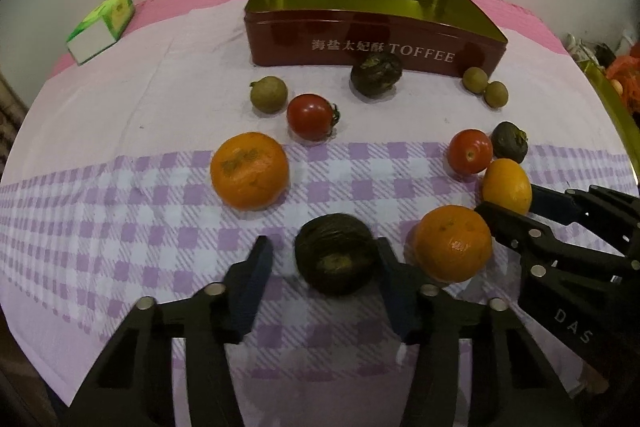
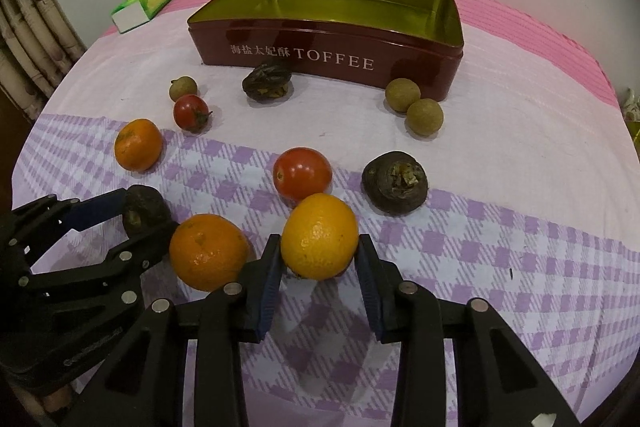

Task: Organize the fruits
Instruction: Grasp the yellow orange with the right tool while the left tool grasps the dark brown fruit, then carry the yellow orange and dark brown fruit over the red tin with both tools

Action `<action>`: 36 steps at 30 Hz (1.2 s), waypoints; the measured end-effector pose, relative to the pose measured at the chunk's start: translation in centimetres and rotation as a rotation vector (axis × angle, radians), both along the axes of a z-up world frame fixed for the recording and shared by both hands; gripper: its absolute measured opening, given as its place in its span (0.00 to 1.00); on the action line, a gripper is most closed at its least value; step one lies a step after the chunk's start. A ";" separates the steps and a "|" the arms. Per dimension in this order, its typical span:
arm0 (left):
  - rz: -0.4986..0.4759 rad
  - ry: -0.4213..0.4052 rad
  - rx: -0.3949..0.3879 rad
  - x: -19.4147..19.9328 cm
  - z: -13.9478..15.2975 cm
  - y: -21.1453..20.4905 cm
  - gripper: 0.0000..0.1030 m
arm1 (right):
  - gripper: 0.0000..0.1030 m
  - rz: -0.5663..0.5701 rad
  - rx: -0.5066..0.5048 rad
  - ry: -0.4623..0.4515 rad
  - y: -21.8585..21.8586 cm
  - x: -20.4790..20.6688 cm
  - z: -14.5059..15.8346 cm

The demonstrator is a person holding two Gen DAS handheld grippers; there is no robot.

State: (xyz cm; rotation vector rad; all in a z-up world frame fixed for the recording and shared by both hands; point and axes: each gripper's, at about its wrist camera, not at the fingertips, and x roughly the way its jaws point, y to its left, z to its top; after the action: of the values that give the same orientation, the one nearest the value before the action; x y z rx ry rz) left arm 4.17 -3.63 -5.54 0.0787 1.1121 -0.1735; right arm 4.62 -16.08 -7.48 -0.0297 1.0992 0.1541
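Tin (image 2: 320, 55): dark red outside with white lettering, gold-green inside. Cloth (image 2: 500, 227): white at the far end, lilac-and-white check at the near end, over a pink cover (image 2: 520, 15). Oranges (image 2: 209, 251) bright orange; the lemon-shaped fruit (image 2: 319, 235) more yellow-orange. Tomatoes (image 2: 302, 173) glossy red (one with a green stalk). Nuts (image 2: 395, 183) dark brown, near black. Small round fruits (image 2: 425, 116) dull olive-tan. Box (image 2: 145, 3): green and white. Gripper fingers (image 2: 269, 279) black with blue pads.
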 end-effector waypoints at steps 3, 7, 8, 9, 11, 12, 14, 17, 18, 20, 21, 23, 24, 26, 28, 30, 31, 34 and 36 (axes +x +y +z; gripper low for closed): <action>-0.009 -0.002 0.003 0.6 -0.2 -0.5 0.39 | 0.33 0.001 -0.010 0.004 0.2 0.1 0.0; -0.010 0.000 -0.001 0.9 -0.3 -0.6 0.38 | 0.33 0.001 -0.018 0.008 0.3 0.2 0.0; -0.011 0.001 0.000 1.0 -0.3 -0.6 0.38 | 0.33 0.001 -0.019 0.009 0.3 0.2 0.0; -0.015 0.000 0.001 0.8 -0.3 -0.6 0.38 | 0.33 0.001 -0.019 0.010 0.3 0.3 0.0; -0.015 0.003 0.002 1.0 -0.3 -0.5 0.38 | 0.33 0.002 -0.019 0.011 0.3 0.3 0.0; -0.016 0.004 0.002 1.2 -0.4 -0.5 0.38 | 0.33 0.003 -0.020 0.012 0.3 0.3 0.0; -0.015 0.007 0.002 1.5 -0.5 -0.5 0.38 | 0.33 0.002 -0.019 0.012 0.3 0.3 -0.1; -0.016 0.011 -0.001 1.2 -0.3 -0.5 0.38 | 0.33 0.001 -0.016 0.017 0.3 0.4 -0.1; -0.015 0.011 0.000 1.3 -0.3 -0.4 0.38 | 0.33 0.000 -0.014 0.019 0.3 0.4 -0.1; -0.013 0.011 -0.002 1.3 -0.2 -0.4 0.38 | 0.33 0.000 -0.012 0.023 0.3 0.4 -0.1; -0.012 0.010 -0.002 1.2 -0.1 -0.4 0.38 | 0.33 -0.002 -0.009 0.026 0.2 0.5 -0.1; -0.011 0.006 -0.003 1.0 0.2 -0.5 0.38 | 0.33 0.001 -0.009 0.031 0.3 0.5 0.0; -0.012 0.004 -0.005 0.9 0.3 -0.5 0.38 | 0.33 0.003 -0.007 0.032 0.4 0.5 0.1; -0.013 -0.006 -0.007 0.9 0.6 -0.5 0.38 | 0.33 0.008 -0.005 0.026 0.4 0.4 0.4; -0.014 -0.018 -0.007 0.9 1.0 -0.4 0.38 | 0.33 0.009 -0.006 0.021 0.5 0.4 0.7; -0.014 -0.029 -0.008 0.9 1.3 -0.4 0.38 | 0.33 0.006 -0.005 0.014 0.5 0.3 1.1; -0.015 -0.033 -0.008 0.9 1.5 -0.4 0.38 | 0.33 0.006 -0.004 0.010 0.5 0.3 1.3; -0.020 -0.046 -0.006 1.1 2.0 -0.4 0.38 | 0.33 0.001 -0.004 -0.003 0.1 0.1 2.0; -0.023 -0.056 -0.009 1.1 2.5 -0.5 0.38 | 0.32 -0.003 -0.004 -0.012 -0.1 0.2 2.5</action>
State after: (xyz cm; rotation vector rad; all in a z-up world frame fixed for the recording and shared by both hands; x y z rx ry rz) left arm 5.27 -4.08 -3.03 0.0880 1.0550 -0.1953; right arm 4.82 -16.18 -4.95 -0.0328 1.0872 0.1483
